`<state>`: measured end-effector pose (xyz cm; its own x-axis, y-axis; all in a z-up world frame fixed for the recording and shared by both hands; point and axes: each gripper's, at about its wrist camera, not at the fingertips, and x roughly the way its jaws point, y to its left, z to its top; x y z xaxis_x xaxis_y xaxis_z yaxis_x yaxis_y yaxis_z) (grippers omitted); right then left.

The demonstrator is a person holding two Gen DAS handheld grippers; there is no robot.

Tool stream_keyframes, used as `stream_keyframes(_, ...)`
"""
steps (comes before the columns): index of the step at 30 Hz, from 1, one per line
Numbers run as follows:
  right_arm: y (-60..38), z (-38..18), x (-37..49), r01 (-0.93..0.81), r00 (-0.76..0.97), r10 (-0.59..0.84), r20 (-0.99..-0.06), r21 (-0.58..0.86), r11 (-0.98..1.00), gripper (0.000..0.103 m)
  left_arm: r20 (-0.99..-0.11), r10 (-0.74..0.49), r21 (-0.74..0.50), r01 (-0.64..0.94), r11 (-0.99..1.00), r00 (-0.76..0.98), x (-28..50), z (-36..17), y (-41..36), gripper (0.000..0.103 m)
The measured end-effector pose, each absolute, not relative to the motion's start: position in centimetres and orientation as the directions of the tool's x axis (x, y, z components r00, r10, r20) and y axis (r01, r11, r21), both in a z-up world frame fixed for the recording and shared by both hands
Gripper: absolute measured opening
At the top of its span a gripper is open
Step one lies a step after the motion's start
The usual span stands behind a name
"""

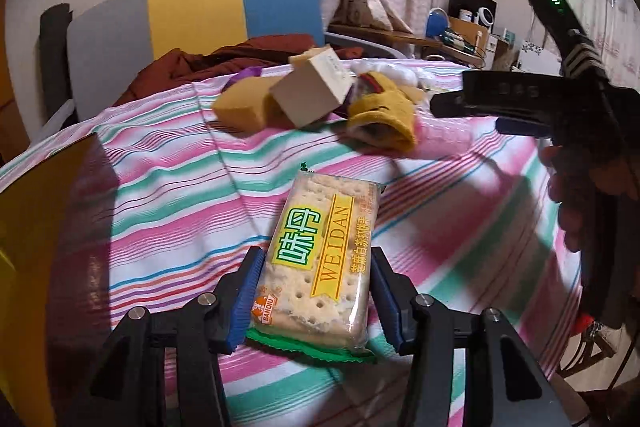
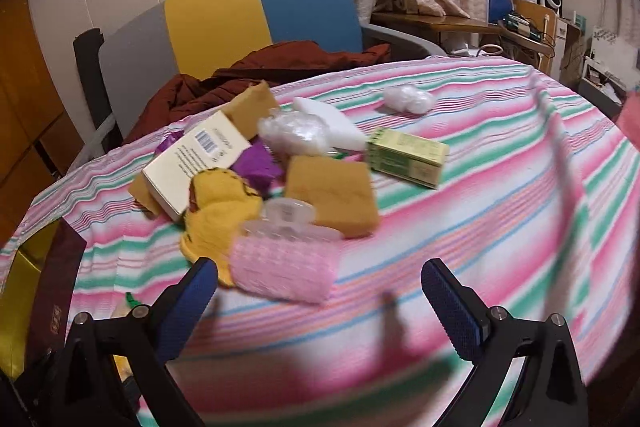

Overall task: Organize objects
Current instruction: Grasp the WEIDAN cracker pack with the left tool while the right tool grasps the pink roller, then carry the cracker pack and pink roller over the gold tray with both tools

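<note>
The left gripper [image 1: 314, 291] has its blue pads [image 1: 246, 297] pressed against both long sides of the cracker packet [image 1: 320, 255], clamped on it at the near end. The packet reads WEIDAN and points away toward twelve o'clock over the striped tablecloth [image 1: 160, 195]; whether it is lifted or resting on the cloth I cannot tell. At nine o'clock in the left wrist view, a yellow container [image 1: 36, 227] sits at the table's edge.

Over to the right gripper [image 2: 320, 301]: its jaws are spread wide with nothing between them, above bare cloth at six o'clock in its own view. In the left wrist view it comes in from three o'clock, pointing toward the pile.

The pile sits from ten to twelve o'clock in the right wrist view. A pink roll [image 2: 284, 269] lies nearest, just off the left finger [image 2: 188, 307]. Behind it, a yellow knit item [image 2: 220, 215], a clear plastic piece [image 2: 288, 215], a tan sponge [image 2: 332, 193], a white box [image 2: 192, 163] with a barcode, something purple [image 2: 256, 161] and a crinkled clear bag [image 2: 292, 133]. A green box [image 2: 408, 157] lies just beside the pile toward one o'clock, and a white wad [image 2: 408, 99] sits apart beyond it.

Past the table, a chair [image 2: 256, 15] in grey, yellow and blue holds a dark red jacket [image 2: 280, 63].
</note>
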<state>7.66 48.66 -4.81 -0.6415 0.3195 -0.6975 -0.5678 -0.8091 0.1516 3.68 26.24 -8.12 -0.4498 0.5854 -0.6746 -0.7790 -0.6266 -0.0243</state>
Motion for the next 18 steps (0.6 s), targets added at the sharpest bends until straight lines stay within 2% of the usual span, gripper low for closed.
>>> stream_keyframes(4, 48.5, -6.2, 5.7, -0.575, -0.626, 0.292, -0.723, 0.175, -0.8, 0.088, -0.665, 0.575, 0.02, -0.781, -0.624, -0.477, 4.1, -8.5, 26.5, 0.053)
stream_keyframes(6, 48.8, -7.0, 5.5, -0.577, -0.626, 0.257, -0.736, 0.215, -0.788, 0.071, -0.665, 0.577, 0.021, -0.784, -0.62, -0.474, 4.2, -8.6, 26.2, 0.053)
stream_keyframes(11, 48.9, -7.3, 6.5, -0.574, -0.65, 0.245, -0.72, 0.253, -0.779, 0.069, -0.662, 0.61, -0.044, -0.789, -0.612, -0.436, 3.4, -8.7, 26.4, 0.053)
stream_keyframes(18, 49.1, -6.9, 9.1, -0.586, -0.648, 0.225, -0.728, 0.288, -0.758, 0.069, -0.656, 0.611, -0.036, -0.79, -0.612, -0.444, 3.5, -8.9, 26.5, 0.054)
